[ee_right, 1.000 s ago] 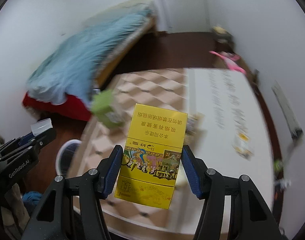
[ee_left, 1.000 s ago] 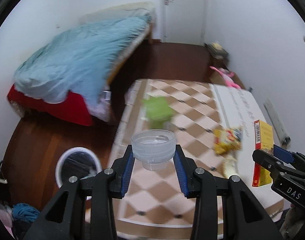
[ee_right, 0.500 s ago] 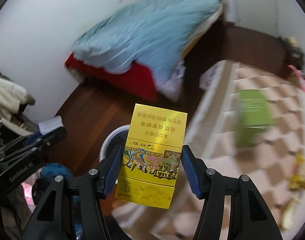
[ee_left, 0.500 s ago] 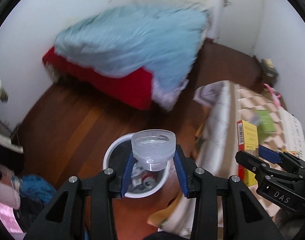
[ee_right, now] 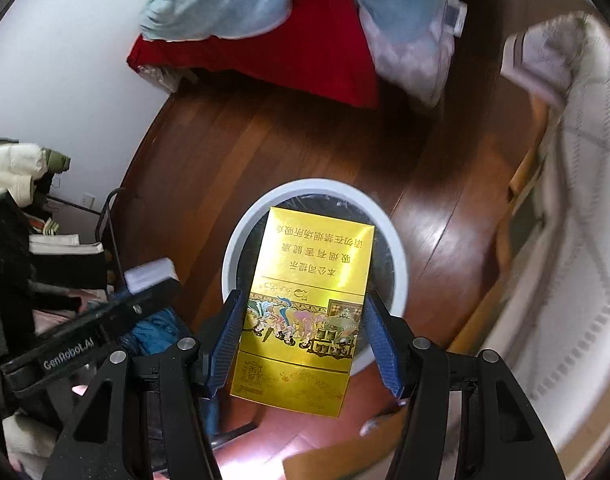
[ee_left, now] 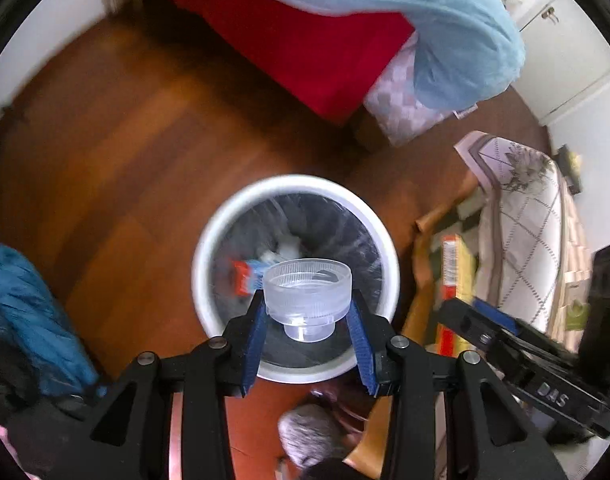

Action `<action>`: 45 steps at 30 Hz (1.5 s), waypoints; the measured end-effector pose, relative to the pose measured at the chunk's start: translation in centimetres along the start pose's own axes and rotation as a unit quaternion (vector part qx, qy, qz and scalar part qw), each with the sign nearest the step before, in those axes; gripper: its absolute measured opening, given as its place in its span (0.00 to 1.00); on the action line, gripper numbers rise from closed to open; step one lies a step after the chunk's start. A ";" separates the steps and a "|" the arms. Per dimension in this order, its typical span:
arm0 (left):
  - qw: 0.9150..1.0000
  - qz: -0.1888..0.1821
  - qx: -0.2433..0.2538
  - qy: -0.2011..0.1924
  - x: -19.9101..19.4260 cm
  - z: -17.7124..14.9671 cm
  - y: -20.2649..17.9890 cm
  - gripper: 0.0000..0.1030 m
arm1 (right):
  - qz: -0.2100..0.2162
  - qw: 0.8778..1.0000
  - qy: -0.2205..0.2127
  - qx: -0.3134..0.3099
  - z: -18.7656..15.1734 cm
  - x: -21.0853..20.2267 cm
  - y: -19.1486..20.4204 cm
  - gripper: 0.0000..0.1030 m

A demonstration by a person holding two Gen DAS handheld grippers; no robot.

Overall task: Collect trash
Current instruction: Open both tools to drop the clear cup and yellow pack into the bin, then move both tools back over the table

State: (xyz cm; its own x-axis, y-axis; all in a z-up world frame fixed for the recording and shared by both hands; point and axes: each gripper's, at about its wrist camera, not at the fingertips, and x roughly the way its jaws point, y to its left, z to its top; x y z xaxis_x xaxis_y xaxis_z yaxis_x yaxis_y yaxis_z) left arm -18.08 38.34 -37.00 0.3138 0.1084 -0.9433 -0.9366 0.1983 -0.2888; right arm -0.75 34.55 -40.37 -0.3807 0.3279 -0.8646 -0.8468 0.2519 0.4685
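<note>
Between left gripper fingers: clear cap.

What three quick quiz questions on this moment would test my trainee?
1. True or false: the left tongs are shut on a clear cap.
2. What do the right tongs hold? A) a green box B) a yellow box C) a snack bag
3. Fill in: both held items hang over the white ____.

Key: 1 true; 2 B; 3 bin. The bin's black liner already holds some trash.
</note>
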 end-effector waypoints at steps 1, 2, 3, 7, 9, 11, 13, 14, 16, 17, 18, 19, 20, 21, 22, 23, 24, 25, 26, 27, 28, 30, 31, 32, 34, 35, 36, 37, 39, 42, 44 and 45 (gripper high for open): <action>1.000 -0.002 -0.007 0.006 0.5 0.2 0.2 0.35 | 0.004 1.000 0.009 0.005 0.3 0.8 -0.2 0.59; 1.000 -0.004 -0.013 0.013 0.9 0.5 0.6 0.35 | 0.008 1.000 0.014 0.009 0.5 1.3 -0.4 0.59; 1.000 -0.009 -0.019 0.018 1.2 0.6 1.0 0.36 | 0.013 1.000 0.016 0.017 0.6 1.9 -0.6 0.59; 0.999 -0.014 -0.043 0.006 1.3 1.1 2.5 0.92 | 0.033 0.998 0.038 0.042 1.2 4.1 -1.8 0.76; 0.999 0.004 -0.042 -0.006 0.8 1.1 2.9 0.96 | 0.026 0.998 0.044 0.046 1.1 4.6 -2.3 0.98; 0.999 0.040 -0.030 -0.016 0.4 0.9 3.0 0.96 | 0.009 0.998 0.045 0.041 0.8 4.7 -2.2 0.99; 0.996 0.074 -0.020 -0.037 -0.5 0.3 3.0 0.96 | -0.008 0.999 0.044 0.028 0.5 4.5 -1.8 0.99; 0.995 0.090 -0.017 -0.049 -1.0 0.0 3.1 0.96 | -0.025 0.999 0.042 0.017 0.2 4.2 -1.3 0.99; 0.990 0.122 -0.007 -0.064 -1.8 -0.9 2.9 0.96 | -0.061 0.997 0.042 -0.003 -0.4 3.6 -0.7 0.99; 0.989 0.132 -0.001 -0.069 -2.2 -1.3 2.8 0.96 | -0.072 0.996 0.042 -0.010 -0.7 3.3 -0.4 0.99; 0.987 0.142 0.004 -0.075 -2.7 -1.8 2.7 0.96 | -0.081 0.996 0.039 -0.018 -1.1 2.9 -0.1 0.99; 0.986 0.150 0.009 -0.078 -3.0 -2.3 2.7 0.96 | -0.091 0.995 0.040 -0.024 -1.3 2.7 0.1 0.99; 0.984 0.156 0.014 -0.080 -3.4 -2.6 2.6 0.96 | -0.104 0.993 0.039 -0.032 -1.8 2.3 0.3 0.99; 0.983 0.161 0.019 -0.084 -3.8 -3.1 2.4 0.96 | -0.109 0.993 0.033 -0.039 -2.2 1.6 0.5 0.99; 0.982 0.165 0.023 -0.086 -4.2 -3.5 2.2 0.96 | -0.117 0.992 0.031 -0.045 -2.4 1.2 0.8 0.99; 0.981 0.169 0.027 -0.088 -4.7 -3.9 2.1 0.96 | -0.128 0.990 0.029 -0.052 -2.7 0.8 1.1 0.99; 0.980 0.172 0.030 -0.091 -5.1 -4.2 1.8 0.96 | -0.133 0.989 0.024 -0.058 -3.1 0.1 1.4 0.99; 0.980 0.173 0.034 -0.094 -5.6 -4.5 1.5 0.96 | -0.138 0.988 0.020 -0.063 -3.5 -0.6 1.7 0.99; 0.979 0.174 0.037 -0.096 -5.8 -4.7 1.1 0.96 | -0.144 0.987 0.015 -0.068 -3.9 -1.4 2.0 0.99; 0.978 0.176 0.041 -0.099 -6.2 -4.8 0.8 0.96 | -0.148 0.986 0.013 -0.073 -4.2 -2.0 2.3 0.99; 0.978 0.177 0.045 -0.103 -6.7 -5.1 0.4 0.96 | -0.150 0.986 0.009 -0.077 -4.6 -2.7 2.5 0.99; 0.975 0.182 0.052 -0.112 -7.8 -5.9 -0.3 0.96 | -0.152 0.985 0.000 -0.084 -5.4 -4.2 3.1 0.99; 0.975 0.182 0.055 -0.115 -8.2 -6.2 -0.5 0.96 | -0.152 0.985 -0.004 -0.086 -5.6 -4.7 3.5 0.99; 0.975 0.182 0.058 -0.118 -8.8 -6.6 -0.7 0.96 | -0.153 0.984 -0.010 -0.090 -5.9 -5.5 3.8 0.99; 0.974 0.180 0.059 -0.125 -10.0 -7.4 -1.2 0.96 | -0.152 0.983 -0.021 -0.097 -6.6 -7.0 4.5 0.99; 0.974 0.179 0.060 -0.128 -10.6 -7.8 -1.4 0.96 | -0.151 0.983 -0.026 -0.099 -7.0 -7.8 4.9 0.99; 0.973 0.178 0.060 -0.133 -11.3 -8.3 -1.8 0.96 | -0.150 0.983 -0.033 -0.101 -7.3 -8.7 5.2 0.99; 0.973 0.177 0.060 -0.136 -11.8 -8.7 -2.0 0.96 | -0.149 0.982 -0.041 -0.104 -7.7 -9.7 5.5 0.99; 0.972 0.174 0.063 -0.146 -13.4 -9.5 -2.6 0.96 | -0.145 0.982 -0.055 -0.109 -8.5 -11.5 6.1 0.99; 0.970 0.168 0.066 -0.162 -15.6 -10.8 -3.5 0.96 | -0.136 0.981 -0.079 -0.114 -9.9 -14.8 6.8 0.99; 0.968 0.165 0.070 -0.173 -16.9 -11.6 -4.1 0.96 | -0.130 0.981 -0.092 -0.114 -10.8 -16.5 7.1 0.99; 0.967 0.165 0.073 -0.181 -17.7 -12.1 -4.5 0.96 | -0.125 0.980 -0.102 -0.115 -11.4 -17.8 7.3 0.99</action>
State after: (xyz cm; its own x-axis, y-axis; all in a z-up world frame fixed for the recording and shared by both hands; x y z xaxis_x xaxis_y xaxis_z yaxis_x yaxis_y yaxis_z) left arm -21.32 23.77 -20.96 0.0613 0.5172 -0.8536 -0.9712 0.2281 0.0685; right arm -4.37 20.19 -23.68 -0.0882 0.4632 -0.8819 -0.9745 0.1434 0.1728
